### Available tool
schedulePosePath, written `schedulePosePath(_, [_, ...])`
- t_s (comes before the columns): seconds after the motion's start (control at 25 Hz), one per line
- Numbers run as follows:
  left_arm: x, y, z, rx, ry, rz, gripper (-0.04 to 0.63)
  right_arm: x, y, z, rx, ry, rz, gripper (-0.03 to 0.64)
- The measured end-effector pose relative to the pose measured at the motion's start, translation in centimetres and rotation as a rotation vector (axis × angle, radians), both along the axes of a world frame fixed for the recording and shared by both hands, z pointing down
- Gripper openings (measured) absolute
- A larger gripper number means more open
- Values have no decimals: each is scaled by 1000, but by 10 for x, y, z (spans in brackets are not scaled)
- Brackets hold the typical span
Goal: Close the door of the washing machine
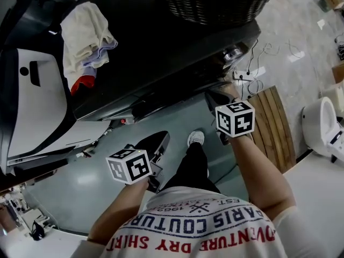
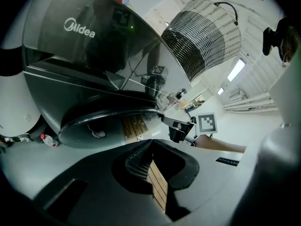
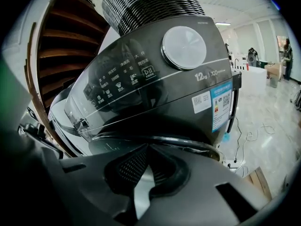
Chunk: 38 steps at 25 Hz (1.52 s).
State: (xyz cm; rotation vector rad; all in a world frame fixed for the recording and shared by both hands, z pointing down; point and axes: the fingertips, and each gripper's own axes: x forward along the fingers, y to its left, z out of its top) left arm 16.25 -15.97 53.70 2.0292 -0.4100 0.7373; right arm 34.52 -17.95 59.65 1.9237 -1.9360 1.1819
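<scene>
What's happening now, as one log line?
left gripper: jaws shut, empty | right gripper: jaws shut, empty | washing machine door: latched or ajar unclear

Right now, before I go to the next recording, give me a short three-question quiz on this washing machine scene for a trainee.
1. True or false: the left gripper has its jaws wide apart.
2. What stands on top of the washer? A. a basket B. a bucket C. a box
3. Fill in: the logo on the washer reads ____.

Key: 1 false, the jaws are together with nothing between them. 2 A. 3 Midea.
</scene>
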Motion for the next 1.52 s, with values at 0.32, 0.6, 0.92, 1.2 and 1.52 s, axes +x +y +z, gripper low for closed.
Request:
schedulePosePath(0.32, [3, -10, 6, -6, -6, 8, 25, 1, -3, -1, 38, 53, 24, 21])
schedulePosePath(0.6, [2, -13, 14, -17, -15, 11, 25, 3, -11, 0, 34, 98, 11, 21])
schedulePosePath(0.92, [9, -14, 1, -4, 9, 15, 25, 2, -10, 2, 11, 27, -12, 21])
schedulePosePath(1.2, [10, -2, -23, 20, 56, 7, 25, -19, 14, -14, -31, 22, -141, 23])
schedulePosePath(1.52, [-10, 32, -60, 44, 123, -29, 25, -64, 72, -93, 89, -87, -197, 21])
